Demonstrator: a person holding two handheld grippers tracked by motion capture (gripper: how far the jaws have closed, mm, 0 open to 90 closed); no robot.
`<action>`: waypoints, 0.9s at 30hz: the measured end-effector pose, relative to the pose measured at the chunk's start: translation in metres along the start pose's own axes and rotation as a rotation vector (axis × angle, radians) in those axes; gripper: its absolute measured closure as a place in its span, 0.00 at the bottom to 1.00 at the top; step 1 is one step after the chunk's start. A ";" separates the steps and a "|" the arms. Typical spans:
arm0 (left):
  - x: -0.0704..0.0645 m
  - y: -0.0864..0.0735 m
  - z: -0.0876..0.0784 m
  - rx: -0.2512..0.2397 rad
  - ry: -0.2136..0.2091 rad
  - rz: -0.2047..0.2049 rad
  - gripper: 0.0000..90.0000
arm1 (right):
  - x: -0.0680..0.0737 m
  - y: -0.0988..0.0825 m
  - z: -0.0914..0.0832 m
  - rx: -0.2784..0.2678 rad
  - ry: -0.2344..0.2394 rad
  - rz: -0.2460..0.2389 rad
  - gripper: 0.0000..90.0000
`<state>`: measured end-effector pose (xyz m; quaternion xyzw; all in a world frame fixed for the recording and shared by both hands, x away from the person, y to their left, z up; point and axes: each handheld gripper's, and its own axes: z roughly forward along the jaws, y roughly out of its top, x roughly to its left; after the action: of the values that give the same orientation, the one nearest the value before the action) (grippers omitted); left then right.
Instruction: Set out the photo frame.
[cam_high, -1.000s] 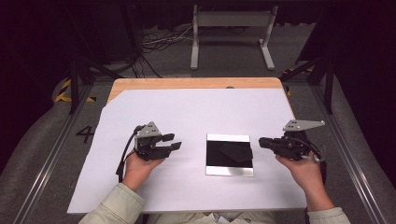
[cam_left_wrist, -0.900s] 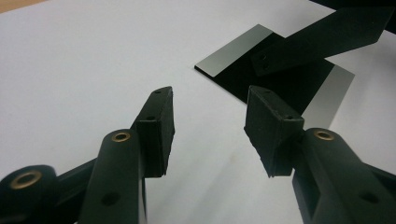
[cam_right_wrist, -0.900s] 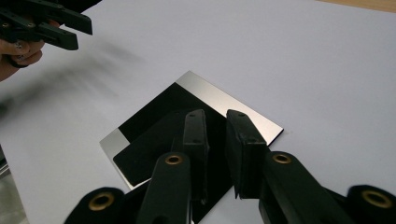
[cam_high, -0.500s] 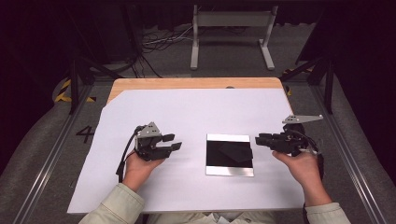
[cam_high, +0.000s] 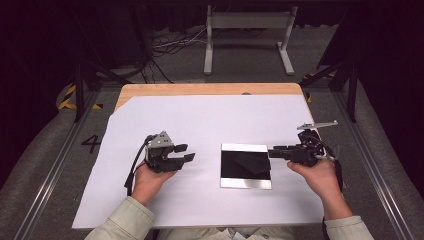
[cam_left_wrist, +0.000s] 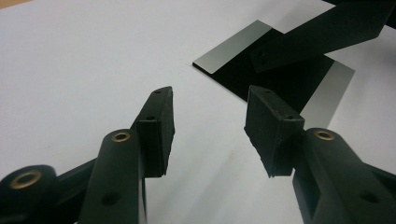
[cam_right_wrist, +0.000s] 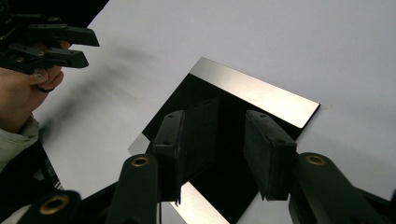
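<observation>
The right gripper (cam_high: 274, 150) hovers at the right edge of the mirror plate (cam_high: 246, 166), which lies flat on the white worktop (cam_high: 210, 120) just ahead of and under its jaws; these have just been opening and stand spread with nothing between them, probably to take that edge. The left gripper (cam_high: 186, 153) waits well apart to the plate's left, jaws also spread and empty, pointed at the plate so it can likely steady or take the other side.
</observation>
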<state>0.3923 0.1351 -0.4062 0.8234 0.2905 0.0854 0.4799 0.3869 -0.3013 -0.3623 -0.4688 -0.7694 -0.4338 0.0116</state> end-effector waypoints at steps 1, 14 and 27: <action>0.000 0.000 0.000 0.002 0.001 0.000 0.58 | 0.000 0.000 0.000 0.005 0.008 0.008 0.65; 0.000 -0.001 -0.001 0.007 0.006 0.004 0.58 | -0.005 -0.003 0.015 0.074 0.057 0.105 0.62; 0.000 -0.001 -0.001 0.007 0.004 0.007 0.58 | -0.007 -0.006 0.029 0.115 0.108 0.134 0.60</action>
<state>0.3911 0.1361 -0.4065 0.8261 0.2887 0.0876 0.4760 0.3978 -0.2880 -0.3872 -0.4935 -0.7583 -0.4118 0.1090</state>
